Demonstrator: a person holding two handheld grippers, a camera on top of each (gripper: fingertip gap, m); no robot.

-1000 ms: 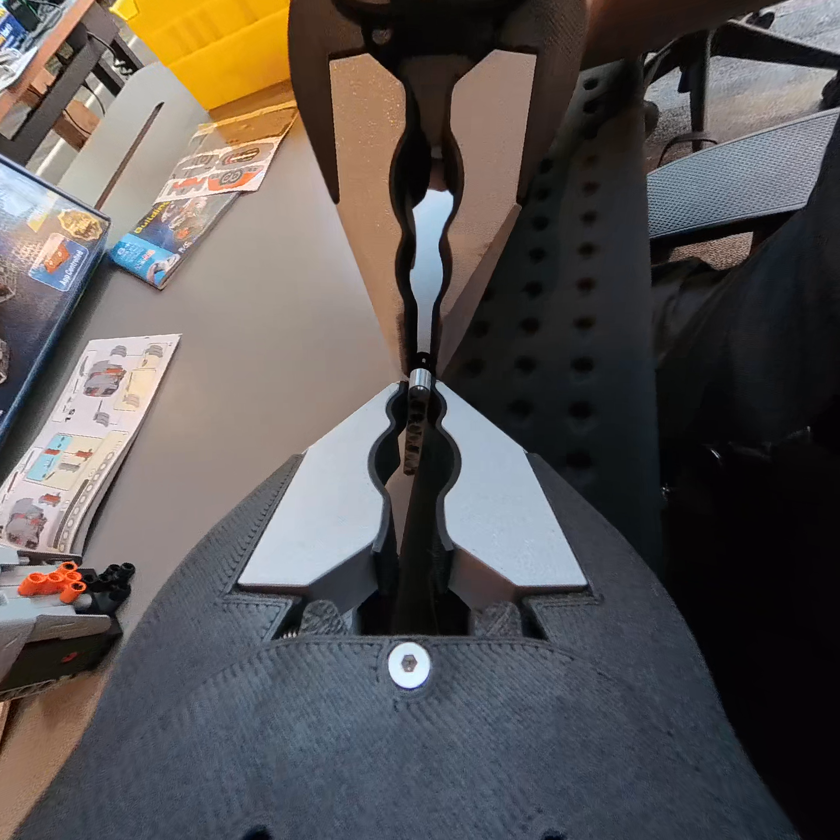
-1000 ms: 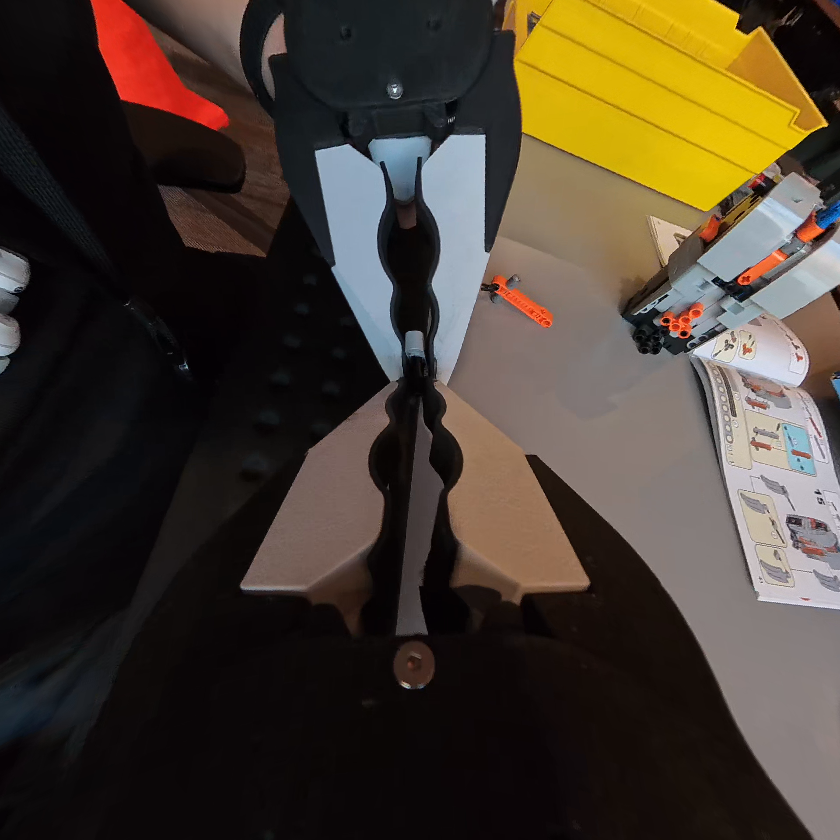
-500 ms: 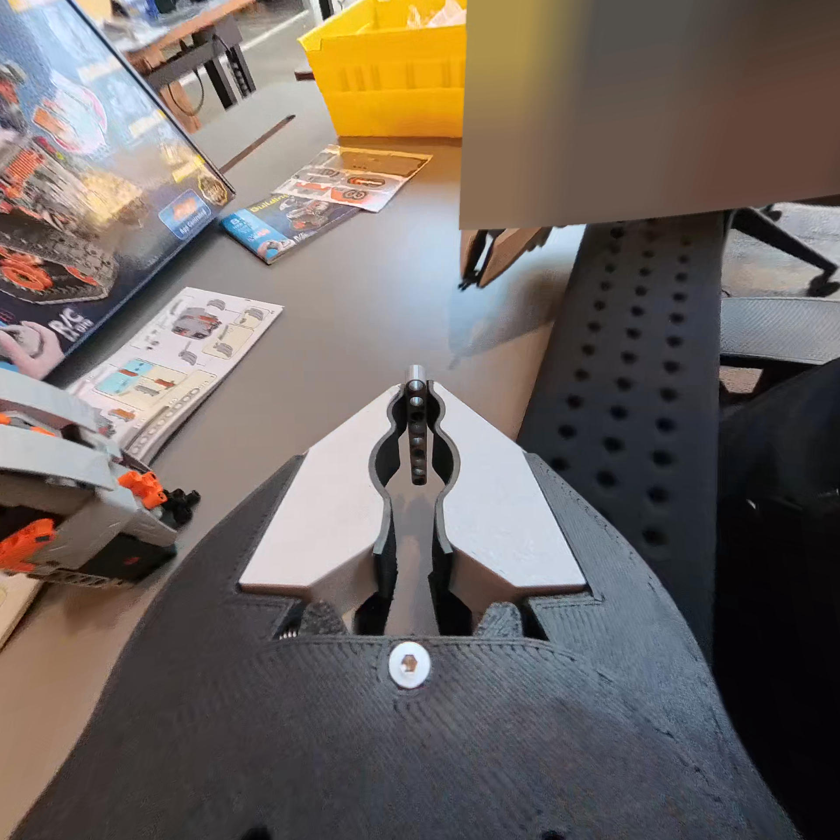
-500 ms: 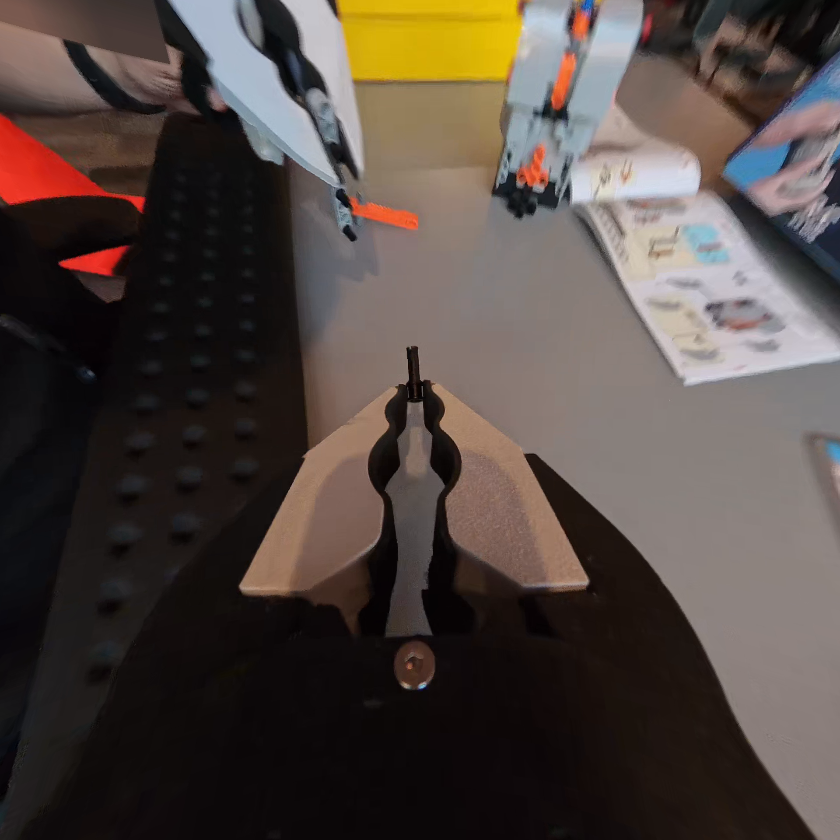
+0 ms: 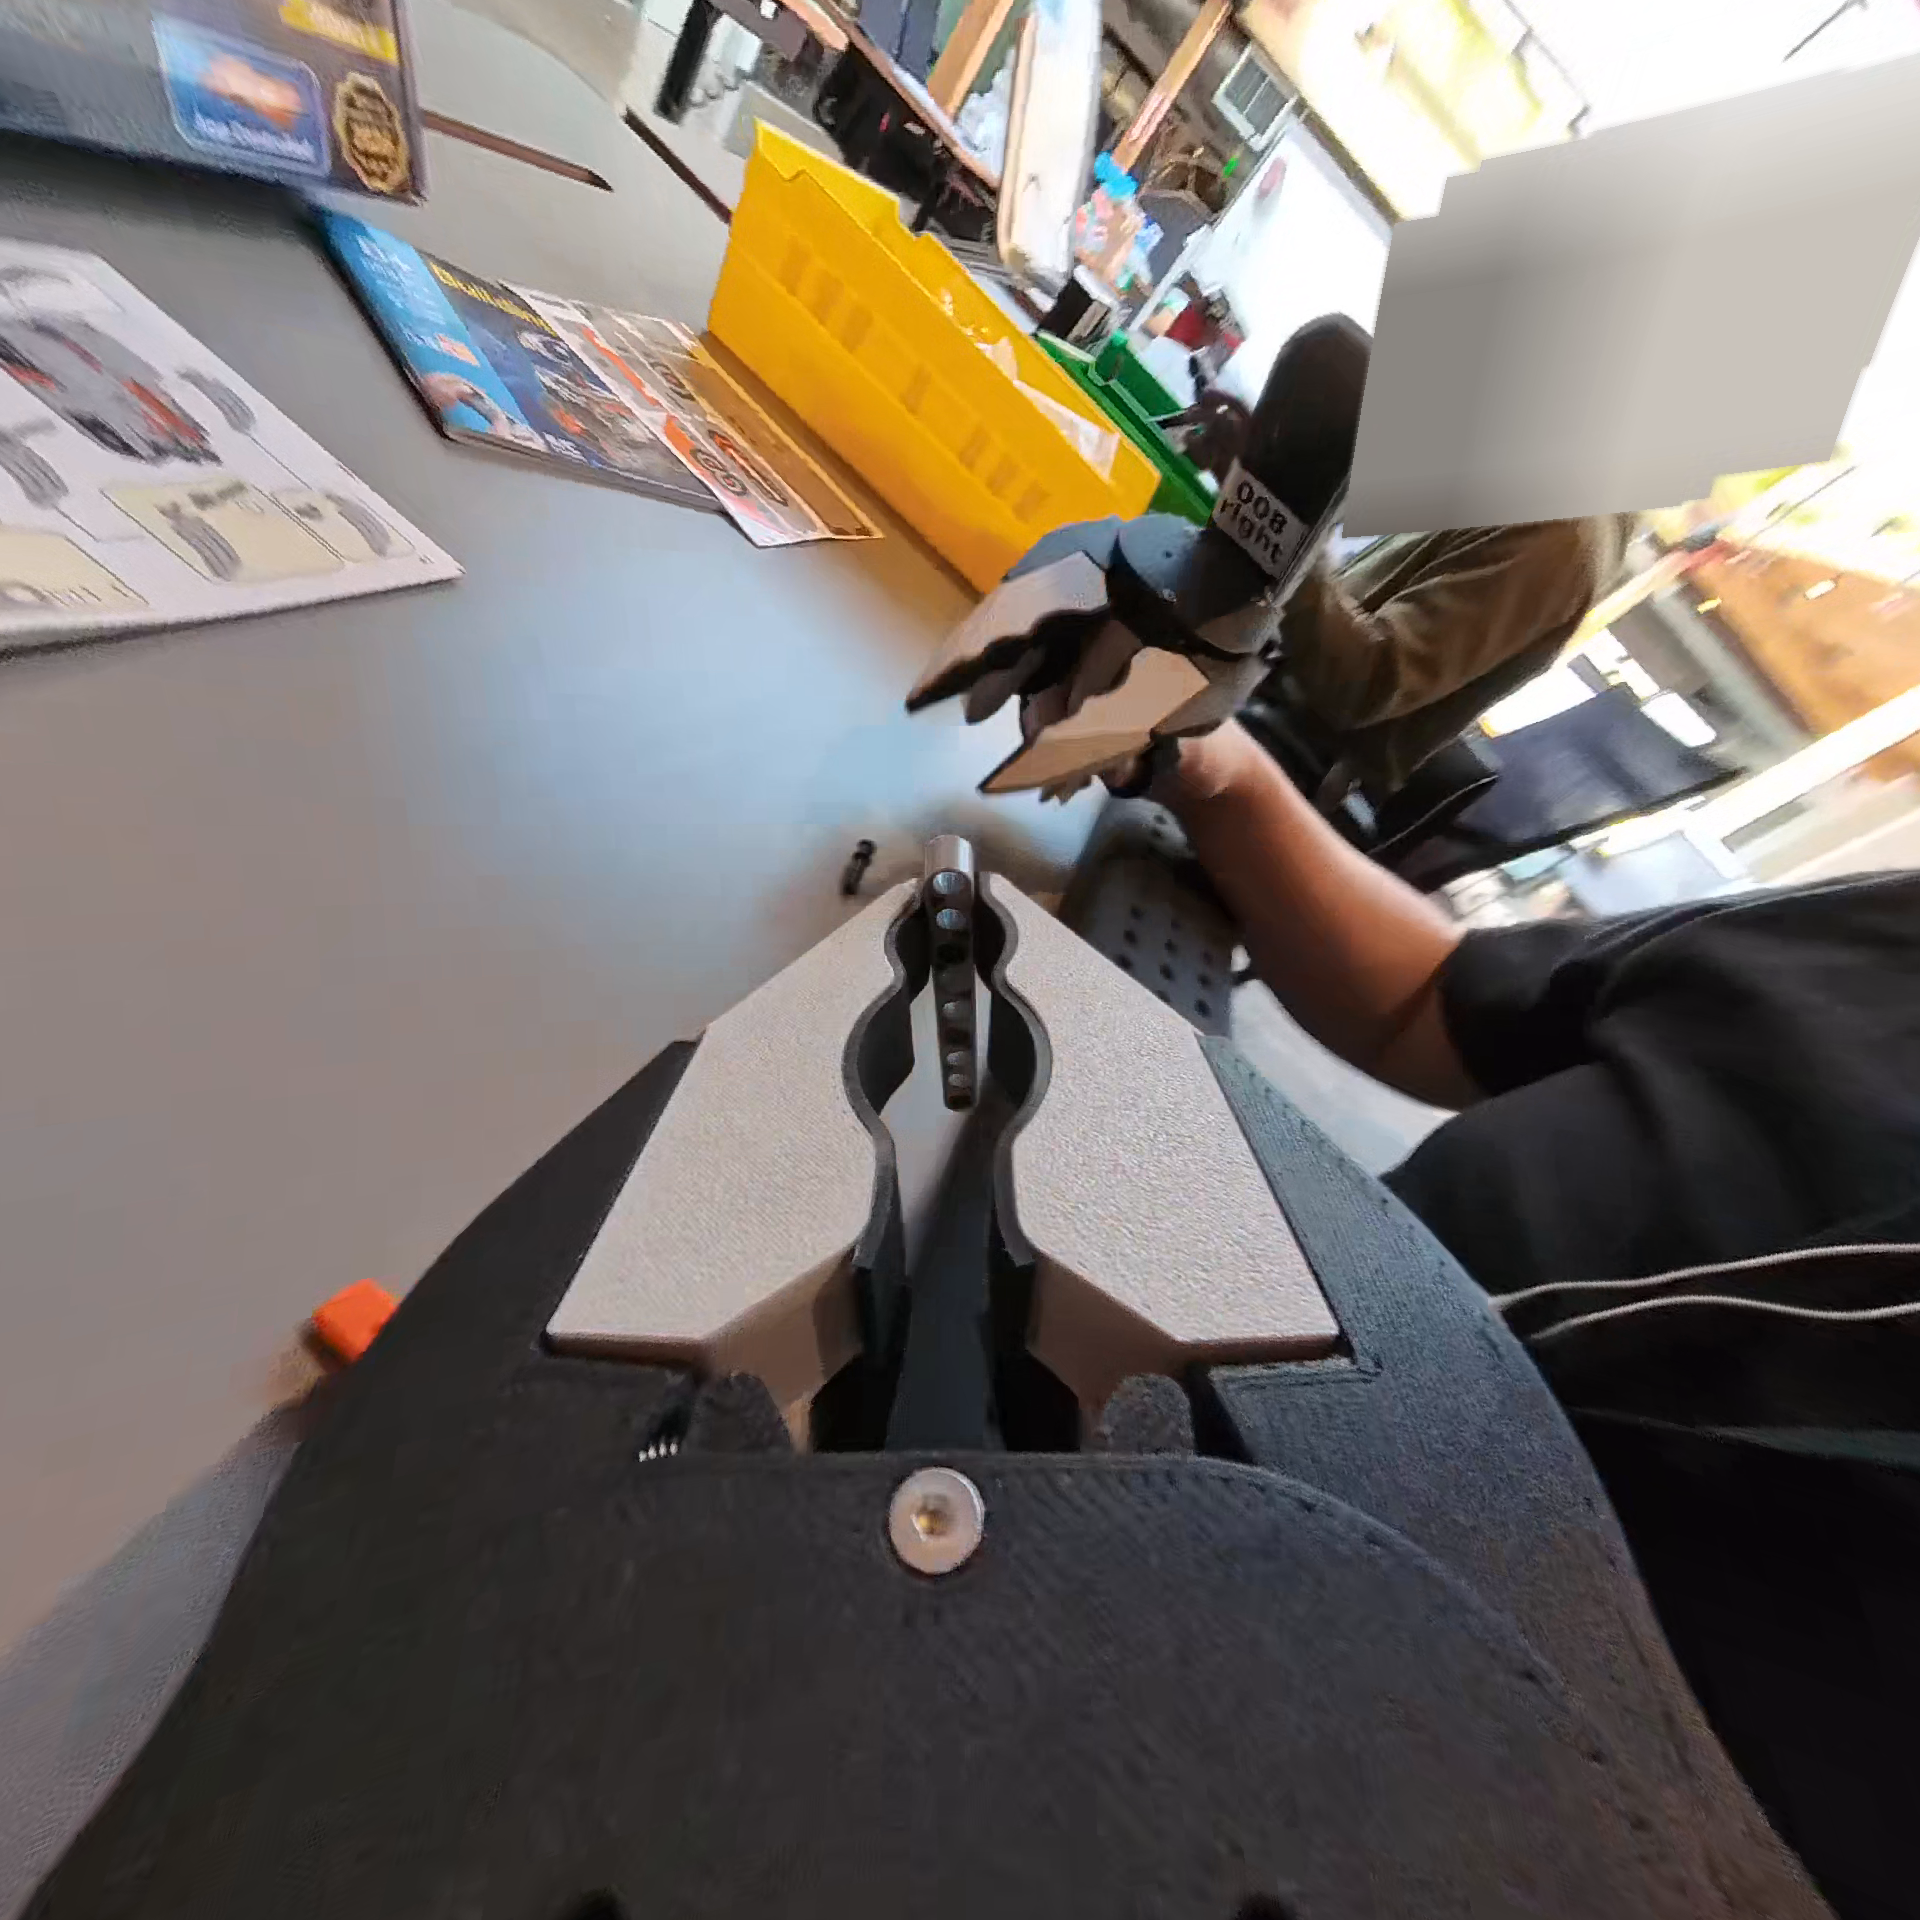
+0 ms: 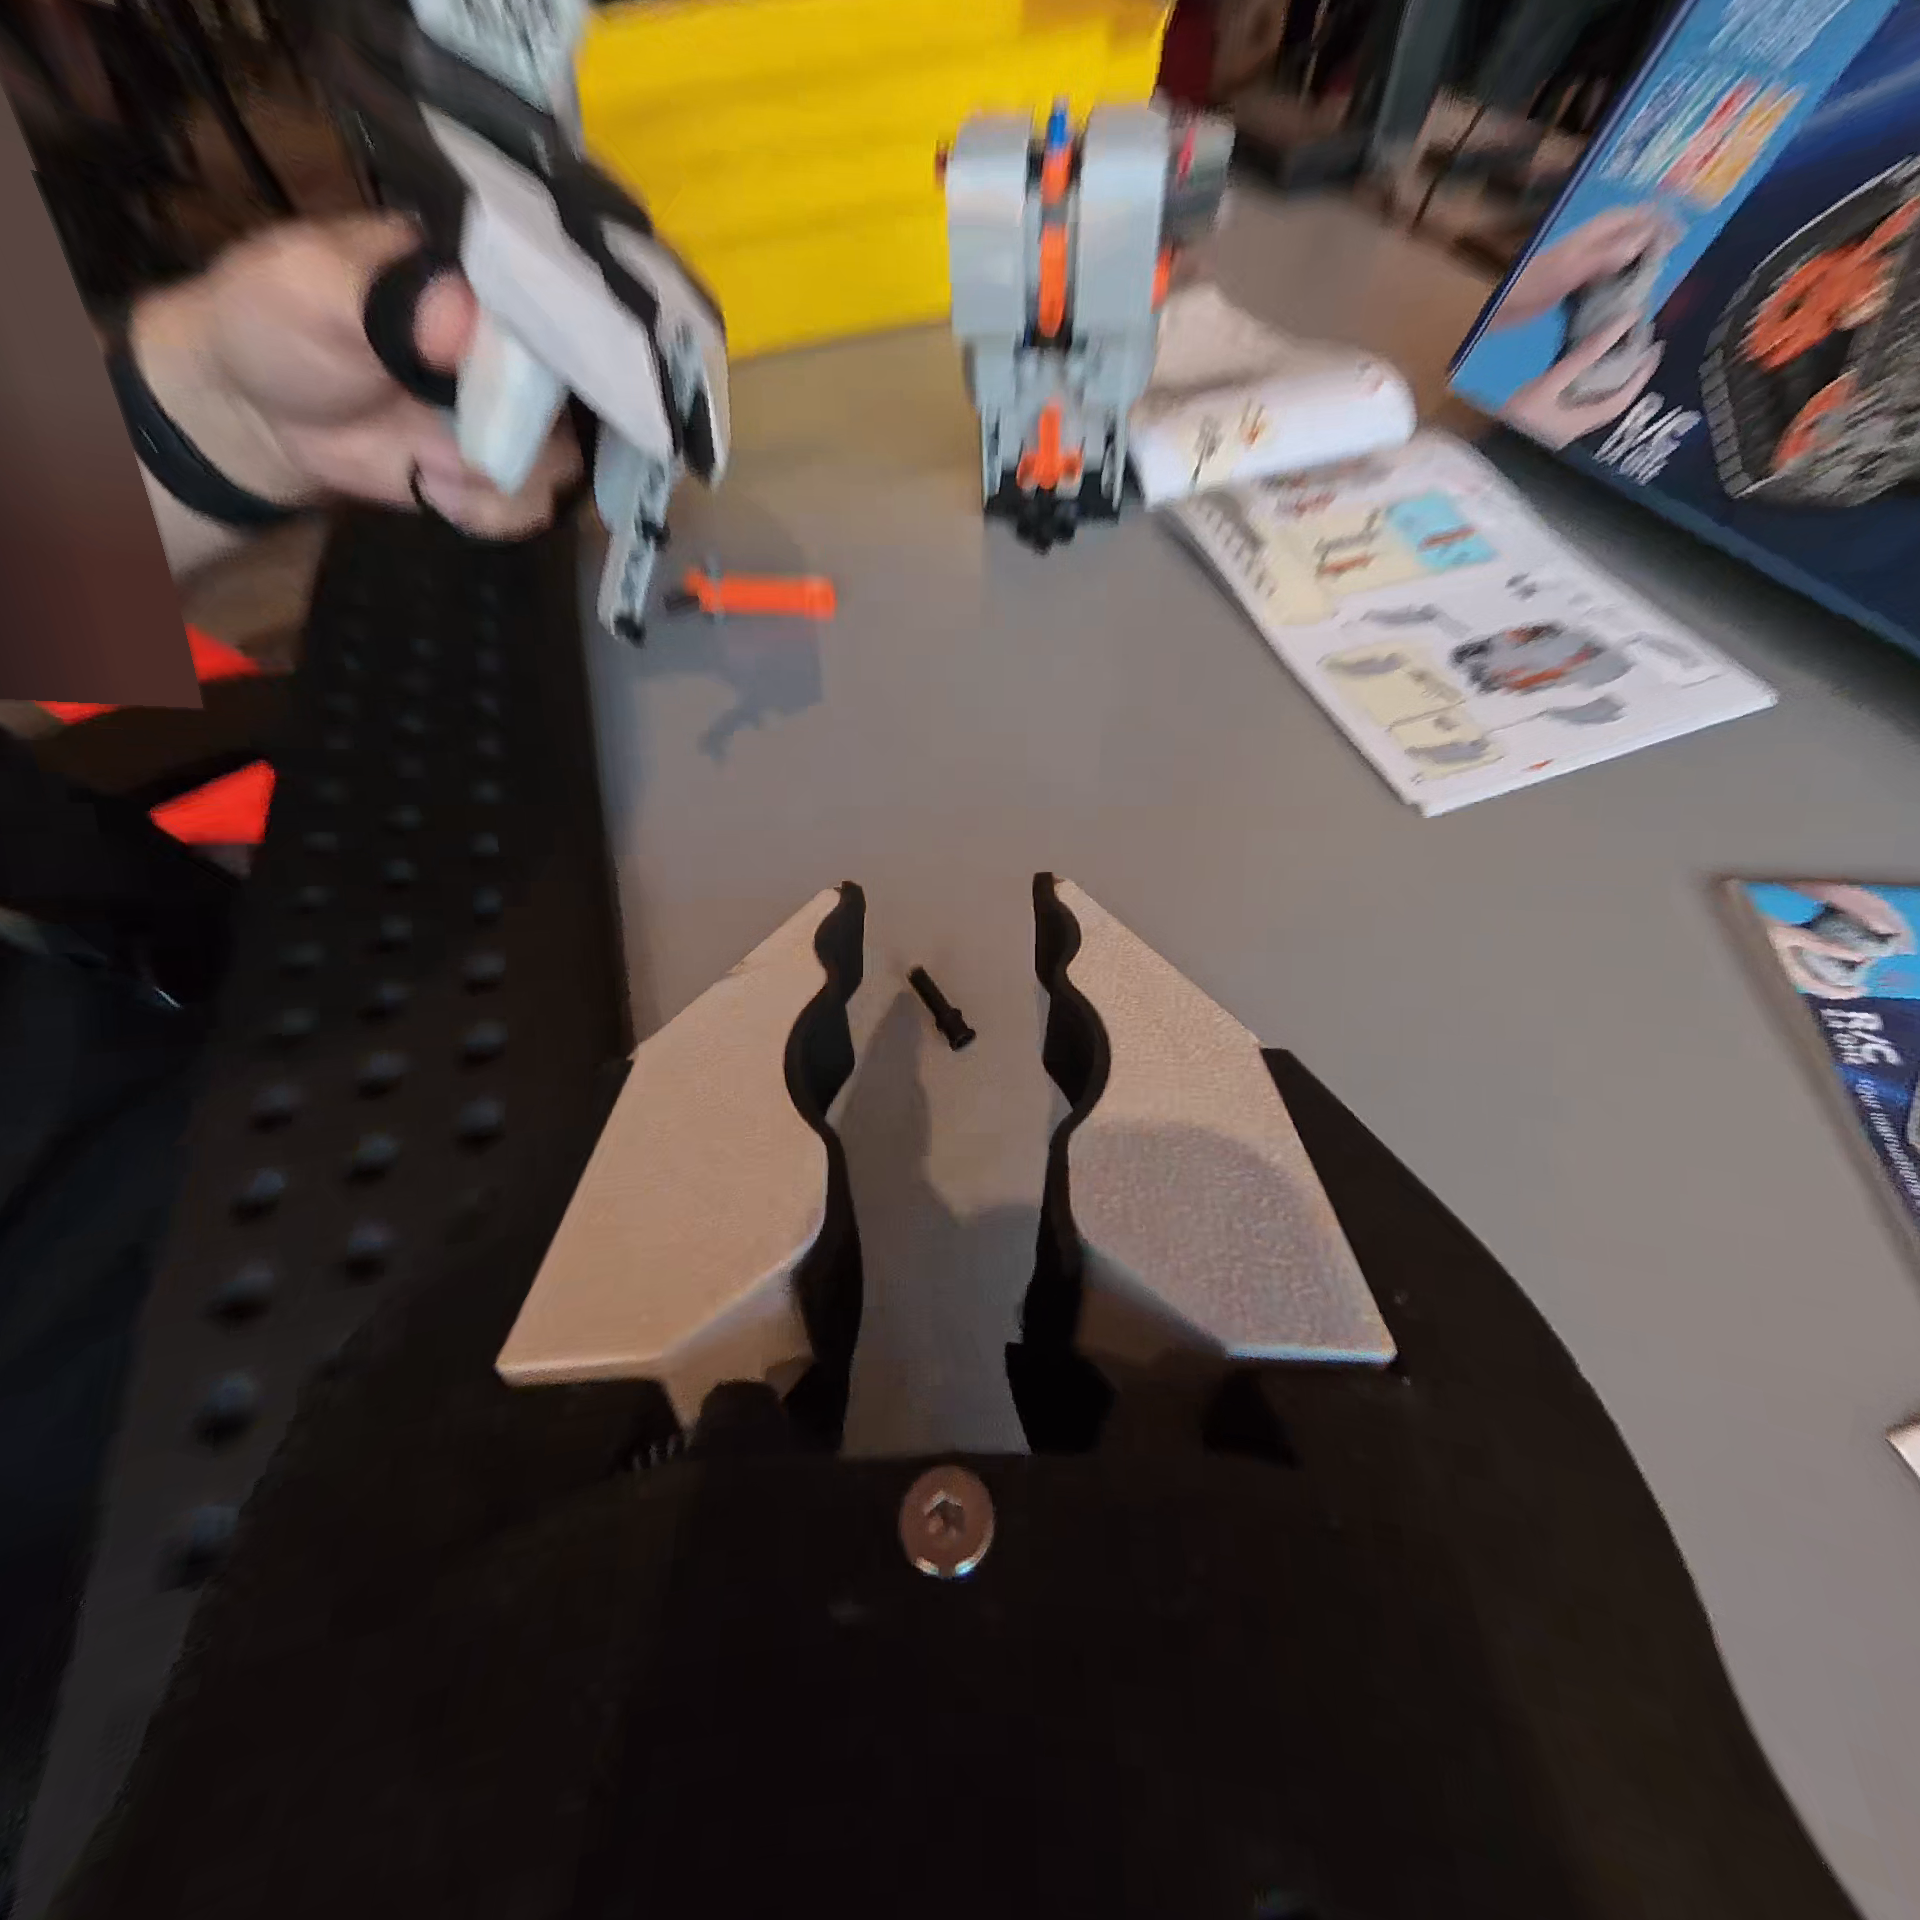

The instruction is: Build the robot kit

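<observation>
My left gripper is shut on a grey beam with holes, held above the grey table. In the right wrist view it shows at the upper left, blurred, with the beam hanging from it. My right gripper is open and empty, low over the table. A small black pin lies on the table between its fingers. In the left wrist view the pin lies just ahead of the left fingertips, and the right gripper hovers open beyond it.
An orange beam lies on the table. A grey and orange model stands further back, before a yellow bin. An open instruction booklet and a blue box are at the right. A black studded strip runs along the table's left edge. One gripper's finger ends stand about 12 cm off the other's.
The two grippers, tip to tip a second ago, have drawn apart. My right gripper has opened and let go of the black pin, which now lies on the table. The left still holds the beam.
</observation>
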